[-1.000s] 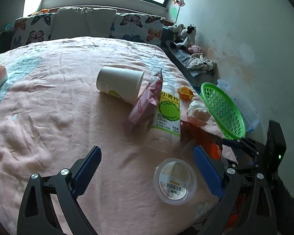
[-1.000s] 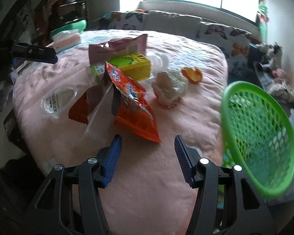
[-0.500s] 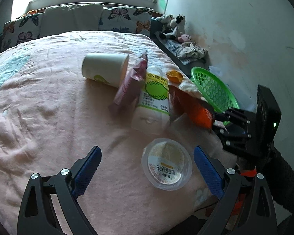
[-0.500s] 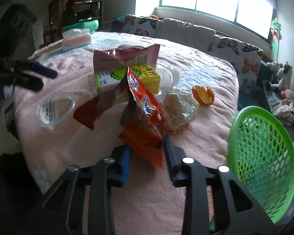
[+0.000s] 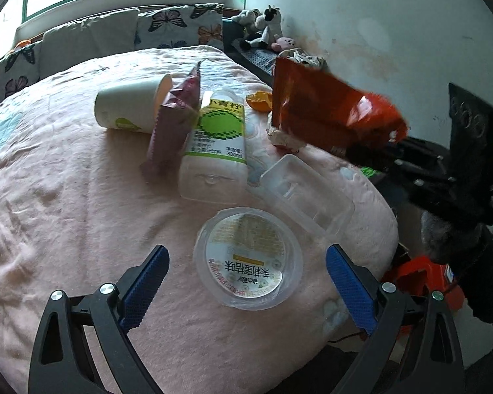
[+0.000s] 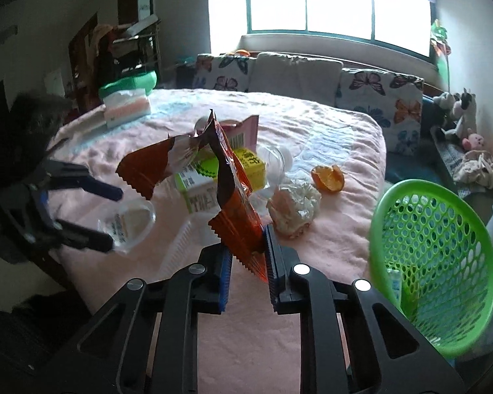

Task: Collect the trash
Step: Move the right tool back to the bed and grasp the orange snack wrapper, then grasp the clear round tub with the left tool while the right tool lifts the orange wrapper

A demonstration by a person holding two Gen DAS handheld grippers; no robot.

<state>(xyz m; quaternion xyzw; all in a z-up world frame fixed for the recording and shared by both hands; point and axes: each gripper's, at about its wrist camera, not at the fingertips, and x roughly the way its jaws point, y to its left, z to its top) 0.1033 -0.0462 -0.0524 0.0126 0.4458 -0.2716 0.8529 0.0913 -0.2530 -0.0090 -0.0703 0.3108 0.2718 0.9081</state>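
Pink bed (image 6: 328,151): orange wrapper (image 6: 236,216) pinched in right tool (image 6: 246,256).

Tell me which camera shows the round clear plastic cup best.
The left wrist view: the round clear plastic cup lies whole, label up, between the open left gripper fingers. In the right wrist view, the cup is small, edge-on and blurred.

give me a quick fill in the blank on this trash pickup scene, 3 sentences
The right gripper is shut on the torn ____ snack wrapper. The round clear plastic cup lies between the open fingers of the ____ gripper. The green mesh basket stands on the ____ side of the right wrist view.

Missing words: orange; left; right
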